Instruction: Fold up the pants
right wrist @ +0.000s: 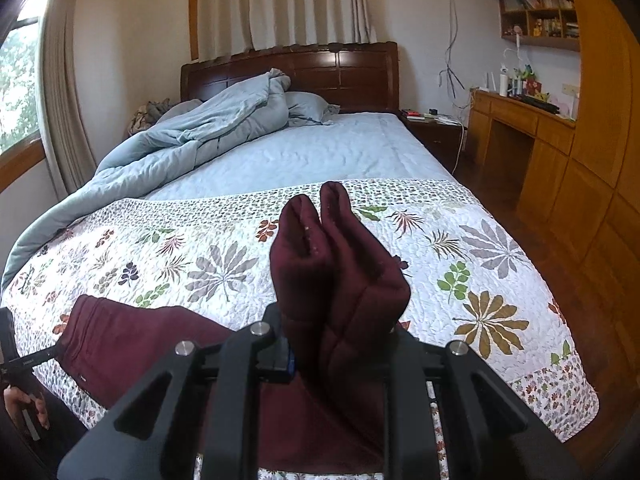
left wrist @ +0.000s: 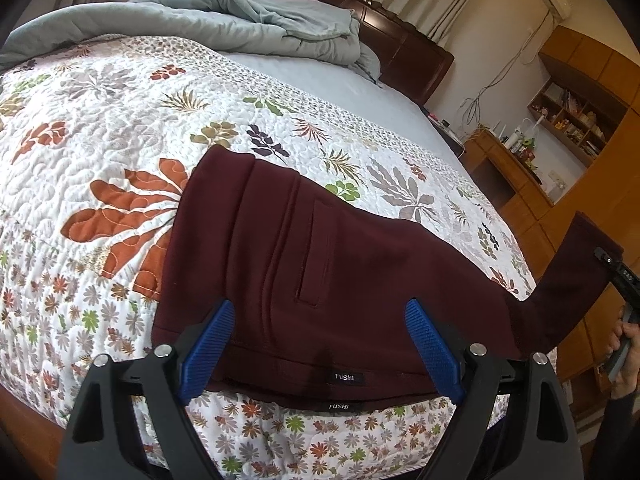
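Right wrist: right gripper clamps one pair of pants; left gripper gapes.

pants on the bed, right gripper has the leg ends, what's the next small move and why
Probably carry the leg ends over toward the waistband and lay them down. The right gripper is shut on the leg ends, lifted off the quilt, while the waist half of the pants lies flat. The left gripper is open over the waistband.
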Action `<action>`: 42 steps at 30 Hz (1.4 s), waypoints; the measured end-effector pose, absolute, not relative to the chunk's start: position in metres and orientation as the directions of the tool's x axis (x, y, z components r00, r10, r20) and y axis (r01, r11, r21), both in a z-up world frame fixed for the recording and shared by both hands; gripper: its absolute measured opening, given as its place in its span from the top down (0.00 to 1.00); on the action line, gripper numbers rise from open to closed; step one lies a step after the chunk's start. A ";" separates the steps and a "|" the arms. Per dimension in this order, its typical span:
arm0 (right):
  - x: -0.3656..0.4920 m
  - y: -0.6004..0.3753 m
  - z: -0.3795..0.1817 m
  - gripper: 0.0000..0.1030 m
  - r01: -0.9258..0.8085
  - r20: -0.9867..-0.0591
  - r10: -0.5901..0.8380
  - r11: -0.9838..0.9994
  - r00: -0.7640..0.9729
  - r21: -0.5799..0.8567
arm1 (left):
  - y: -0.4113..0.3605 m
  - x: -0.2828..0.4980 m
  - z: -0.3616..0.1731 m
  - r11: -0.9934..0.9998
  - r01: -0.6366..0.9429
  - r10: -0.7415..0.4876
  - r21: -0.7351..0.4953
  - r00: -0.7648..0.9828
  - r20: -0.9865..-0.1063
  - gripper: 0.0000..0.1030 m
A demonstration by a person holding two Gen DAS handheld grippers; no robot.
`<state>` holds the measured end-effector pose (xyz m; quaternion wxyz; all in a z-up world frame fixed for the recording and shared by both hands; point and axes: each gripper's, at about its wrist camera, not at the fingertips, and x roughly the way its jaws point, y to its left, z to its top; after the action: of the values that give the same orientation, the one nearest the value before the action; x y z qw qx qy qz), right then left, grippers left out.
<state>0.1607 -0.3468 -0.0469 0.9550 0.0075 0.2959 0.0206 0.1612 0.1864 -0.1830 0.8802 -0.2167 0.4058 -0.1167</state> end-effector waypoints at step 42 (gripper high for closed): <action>0.164 -0.212 -0.124 0.84 -0.264 -0.630 -0.034 0.889 0.776 -0.374 | 0.204 0.156 -0.188 0.812 0.030 -0.459 -0.582 0.649 -0.607 0.15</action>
<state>0.1637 -0.2119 -0.1239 0.9146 -0.2268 0.3287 0.0627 0.1561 0.2036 -0.1885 0.8665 -0.2719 0.3943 -0.1410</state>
